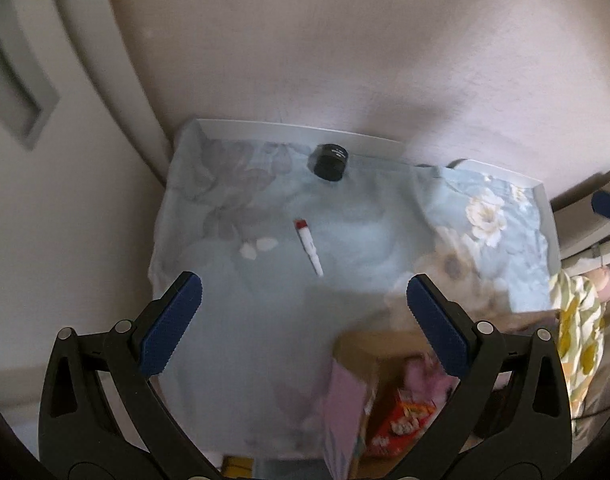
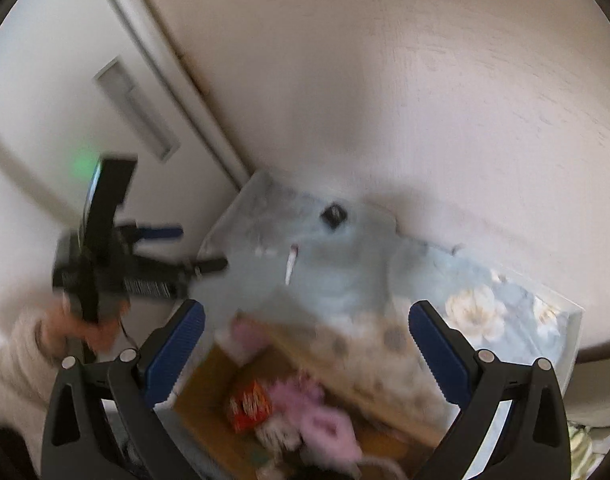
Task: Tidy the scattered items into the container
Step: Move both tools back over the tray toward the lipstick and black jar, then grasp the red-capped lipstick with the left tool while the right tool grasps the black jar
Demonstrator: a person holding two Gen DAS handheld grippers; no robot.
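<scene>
A cardboard box stands at the near edge of the cloth-covered table, holding a red snack packet and a fluffy pink item. My right gripper hovers open above the box with nothing between its fingers. On the cloth farther back lie a white tube with a red cap, two small white pieces and a black round jar. My left gripper is open and empty, above the cloth short of the tube. The box sits at its lower right.
A light blue floral cloth covers the white table, which stands against a pale wall. A white door is to the left. A person's hand holds the left gripper. Patterned yellow fabric hangs off the right side.
</scene>
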